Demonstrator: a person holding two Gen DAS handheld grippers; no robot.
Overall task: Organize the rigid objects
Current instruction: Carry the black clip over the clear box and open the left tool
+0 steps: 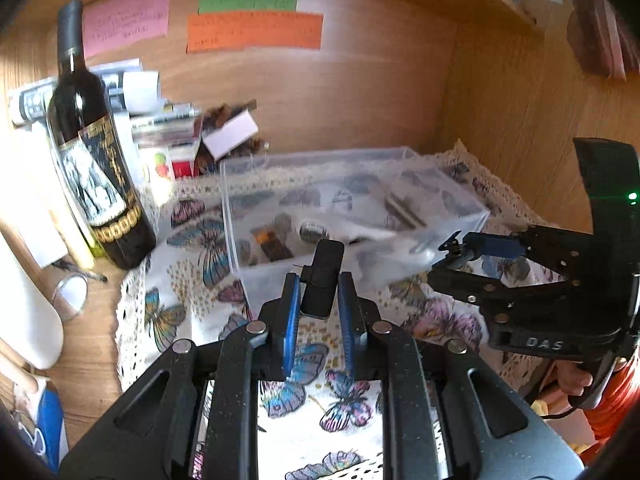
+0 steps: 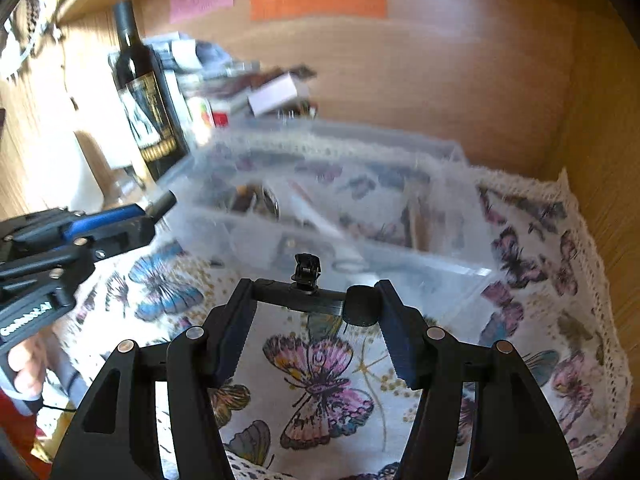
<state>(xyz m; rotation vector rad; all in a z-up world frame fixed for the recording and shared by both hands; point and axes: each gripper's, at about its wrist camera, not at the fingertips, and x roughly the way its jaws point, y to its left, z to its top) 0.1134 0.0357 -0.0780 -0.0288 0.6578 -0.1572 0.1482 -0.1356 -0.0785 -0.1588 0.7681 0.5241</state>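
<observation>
Landmark: clear plastic bin on the butterfly cloth, in a wooden alcove; every place below is given relative to it.

Left gripper: your pads are clenched on a small black rectangular block; the block hangs just short of the bin's near wall, above the cloth, not yet over the rim.

Right gripper: your pads press on the two ends of a black bar with a small clip on top; so it is grasped, though the jaws stand fairly wide; it hovers just in front of the bin's near wall.

Done: the bin already holds several small items, among them a brown-and-orange piece, a dark roundish one and a long thin stick; their exact kinds are too blurred to tell.

Left: both carried pieces are outside the bin; I judge you are mid-task, with two drops pending; no loose pieces show on the cloth.

Block axis: long axis runs along your left fingers, pointing toward the bin and tilted up.

Bar axis: long axis lies crosswise, from pad to pad, roughly parallel to the bin's near wall; clip points upward.

Beside: wine bottle stands well to the bin's left; untouched.
</observation>
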